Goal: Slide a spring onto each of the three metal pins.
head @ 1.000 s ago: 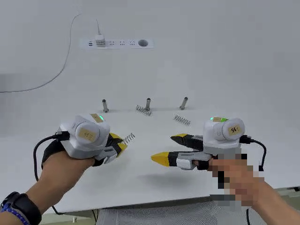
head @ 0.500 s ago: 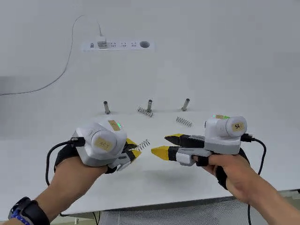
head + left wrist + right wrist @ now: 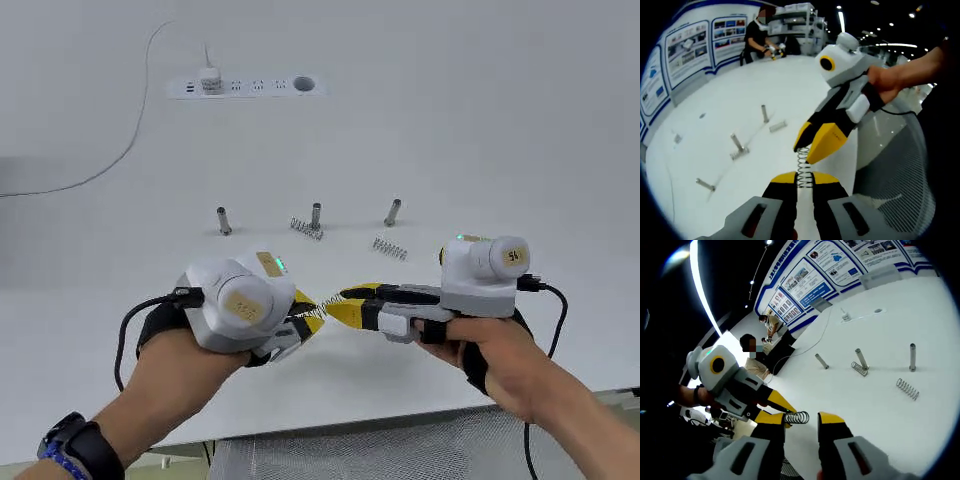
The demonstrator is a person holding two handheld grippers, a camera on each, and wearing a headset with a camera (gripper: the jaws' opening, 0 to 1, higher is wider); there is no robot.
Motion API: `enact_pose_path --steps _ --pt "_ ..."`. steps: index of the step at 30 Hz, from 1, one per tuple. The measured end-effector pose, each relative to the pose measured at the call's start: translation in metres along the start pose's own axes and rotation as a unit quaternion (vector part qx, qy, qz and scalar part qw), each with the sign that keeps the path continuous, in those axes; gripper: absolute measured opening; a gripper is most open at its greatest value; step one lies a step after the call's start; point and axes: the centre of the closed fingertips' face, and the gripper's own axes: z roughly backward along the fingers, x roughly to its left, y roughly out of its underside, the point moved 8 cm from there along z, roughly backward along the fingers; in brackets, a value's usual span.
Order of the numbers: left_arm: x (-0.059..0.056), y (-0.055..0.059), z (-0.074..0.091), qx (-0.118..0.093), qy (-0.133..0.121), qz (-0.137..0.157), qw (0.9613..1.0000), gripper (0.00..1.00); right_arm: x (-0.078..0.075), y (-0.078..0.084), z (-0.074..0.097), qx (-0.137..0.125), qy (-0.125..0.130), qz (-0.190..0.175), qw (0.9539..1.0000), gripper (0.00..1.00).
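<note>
Three metal pins (image 3: 223,220) (image 3: 316,215) (image 3: 393,211) stand in a row at the back of the white table, all bare. My left gripper (image 3: 305,318) (image 3: 802,182) is shut on one end of a spring (image 3: 318,311) (image 3: 800,162) and holds it above the table. My right gripper (image 3: 336,304) (image 3: 801,421) faces it, open, and the spring's free end (image 3: 796,417) lies between its jaws, close to the left one. A second spring (image 3: 305,229) lies against the middle pin. A third spring (image 3: 389,248) lies in front of the right pin.
A white power strip (image 3: 240,86) with a plug and cable sits at the far back of the table (image 3: 120,270). The table's front edge (image 3: 330,428) runs just below my hands. People stand at a far bench (image 3: 762,37) in the background.
The two grippers have come together in front of me. The left one carried its spring to the right, and the right one moved left until its open jaws straddled the spring's free end.
</note>
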Motion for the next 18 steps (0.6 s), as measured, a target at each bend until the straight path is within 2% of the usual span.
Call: enact_pose_path --steps 11,18 --pt "-0.0014 -0.0038 0.0014 -0.003 0.004 -0.011 0.9999 0.10 0.0036 -0.0008 0.0011 0.002 -0.021 -0.017 0.9996 0.17" --pt "-0.0009 -0.0046 0.0022 -0.003 0.005 -0.021 0.9998 0.10 0.0055 -0.0032 0.0024 0.009 -0.028 -0.012 0.9995 0.15"
